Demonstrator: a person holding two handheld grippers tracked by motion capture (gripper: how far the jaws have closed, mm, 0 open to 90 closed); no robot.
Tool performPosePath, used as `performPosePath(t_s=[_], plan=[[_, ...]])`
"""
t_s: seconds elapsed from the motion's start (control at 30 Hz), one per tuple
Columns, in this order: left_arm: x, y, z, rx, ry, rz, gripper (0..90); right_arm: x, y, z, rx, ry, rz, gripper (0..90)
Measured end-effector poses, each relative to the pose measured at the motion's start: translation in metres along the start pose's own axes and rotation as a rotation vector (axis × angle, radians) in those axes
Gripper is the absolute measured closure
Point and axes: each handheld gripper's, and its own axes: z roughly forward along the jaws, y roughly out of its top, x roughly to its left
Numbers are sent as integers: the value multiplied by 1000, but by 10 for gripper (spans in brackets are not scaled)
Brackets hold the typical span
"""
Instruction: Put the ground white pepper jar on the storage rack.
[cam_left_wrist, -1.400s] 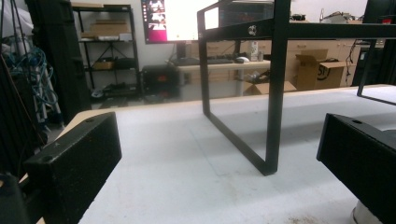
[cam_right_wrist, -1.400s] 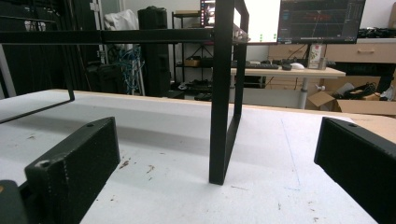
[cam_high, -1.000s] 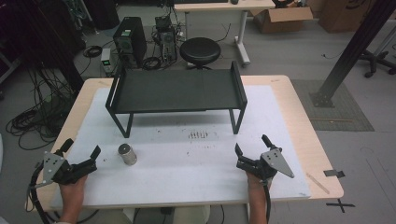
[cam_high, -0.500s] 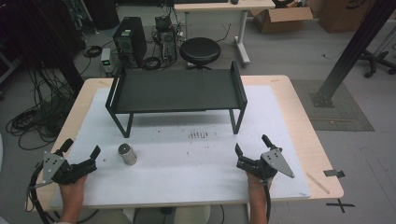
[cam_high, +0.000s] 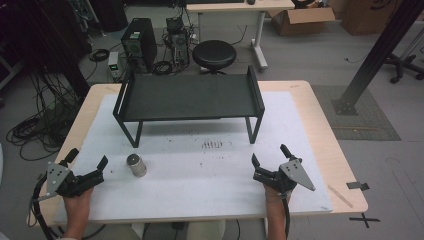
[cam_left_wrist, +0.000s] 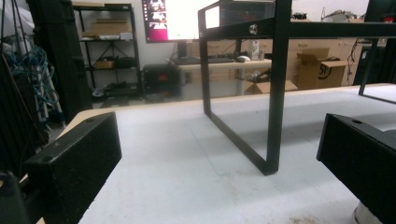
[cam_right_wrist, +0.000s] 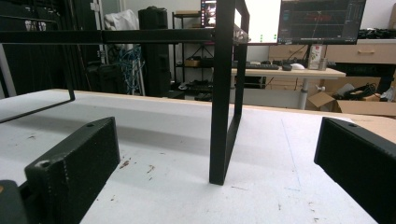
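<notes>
No change is being seen across the pictures: the left gripper (cam_high: 86, 167) and right gripper (cam_high: 270, 160) are being kept at the same spots, jaws apart, and the can (cam_high: 135, 165) is not being moved.

Black metal rack (cam_high: 187, 96), white mat (cam_high: 200, 170) with small dark specks, light wood worktop (cam_high: 330, 145), shiny silver can (cam_high: 135, 165), black jaws, grey plate (cam_high: 298, 174), black stool (cam_high: 214, 56)
</notes>
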Motion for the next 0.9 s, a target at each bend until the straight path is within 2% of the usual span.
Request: performPosePath(t_s=[0.07, 0.4, 0.9], plan=[[1, 1, -1, -7, 3, -12, 2, 0, 0, 0, 1, 0, 0, 0], [7, 12, -4, 1, -20, -4, 2, 0, 0, 0, 3, 0, -2, 0], [-8, 31, -12, -5, -99, 11, 2, 0, 0, 1, 7, 0, -5, 0]])
